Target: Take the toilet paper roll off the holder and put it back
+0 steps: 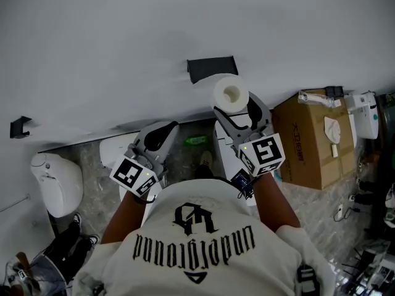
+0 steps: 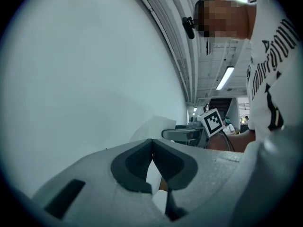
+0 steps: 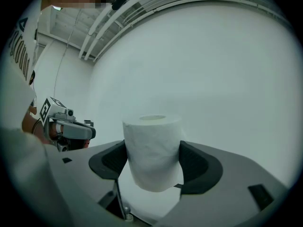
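Just below the black wall holder [image 1: 212, 69], the right gripper [image 1: 237, 113] clamps the toilet paper roll [image 1: 230, 93], while the left gripper [image 1: 162, 134], jaws pressed together, holds nothing.

Roll [image 1: 231, 93] hides holder's [image 1: 212, 68] lower right corner. Green item [image 1: 196, 140]: too small to identify. Box [image 1: 308, 142] print unreadable, box's far side hidden.

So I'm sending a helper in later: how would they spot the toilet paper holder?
Look at the white wall. Mid-wall sits the black holder, empty, right by the toilet paper roll clamped in the right gripper. The other black bracket, far left, is smaller.
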Demonstrator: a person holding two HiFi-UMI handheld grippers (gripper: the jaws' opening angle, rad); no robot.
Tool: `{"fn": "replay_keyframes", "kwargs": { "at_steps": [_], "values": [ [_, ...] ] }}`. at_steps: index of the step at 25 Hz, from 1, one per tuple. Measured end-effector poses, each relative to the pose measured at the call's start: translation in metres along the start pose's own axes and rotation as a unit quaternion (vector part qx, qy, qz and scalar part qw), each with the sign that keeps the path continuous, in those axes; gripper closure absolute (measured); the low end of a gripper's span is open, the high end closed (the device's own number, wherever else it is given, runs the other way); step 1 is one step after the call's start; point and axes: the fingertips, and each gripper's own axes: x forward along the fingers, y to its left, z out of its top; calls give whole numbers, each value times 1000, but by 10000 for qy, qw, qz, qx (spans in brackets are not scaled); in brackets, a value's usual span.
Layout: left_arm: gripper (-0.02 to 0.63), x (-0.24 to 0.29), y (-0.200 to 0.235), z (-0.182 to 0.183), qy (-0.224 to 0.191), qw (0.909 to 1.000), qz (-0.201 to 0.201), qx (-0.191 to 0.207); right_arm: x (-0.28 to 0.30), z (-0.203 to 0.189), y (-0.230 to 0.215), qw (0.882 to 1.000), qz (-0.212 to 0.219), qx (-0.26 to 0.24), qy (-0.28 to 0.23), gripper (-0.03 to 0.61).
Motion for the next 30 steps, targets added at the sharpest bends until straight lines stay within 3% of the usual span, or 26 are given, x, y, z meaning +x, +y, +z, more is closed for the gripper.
{"fn": "replay_keyframes", "kwargs": {
  "at_steps": [16, 23, 30],
  "values": [
    [598, -85, -77, 8, -198, 9989, -416, 119, -110, 20, 90, 9991, -374, -152, -151, 258],
    [598, -76, -103, 6, -198, 9976, -658, 96, -148, 19, 92, 9985, -477, -222, -145, 258],
    [598, -40, -125, 0, -110, 9966, -814, 91, -181, 14, 64, 9979, -605, -100, -183, 258]
  ]
}}
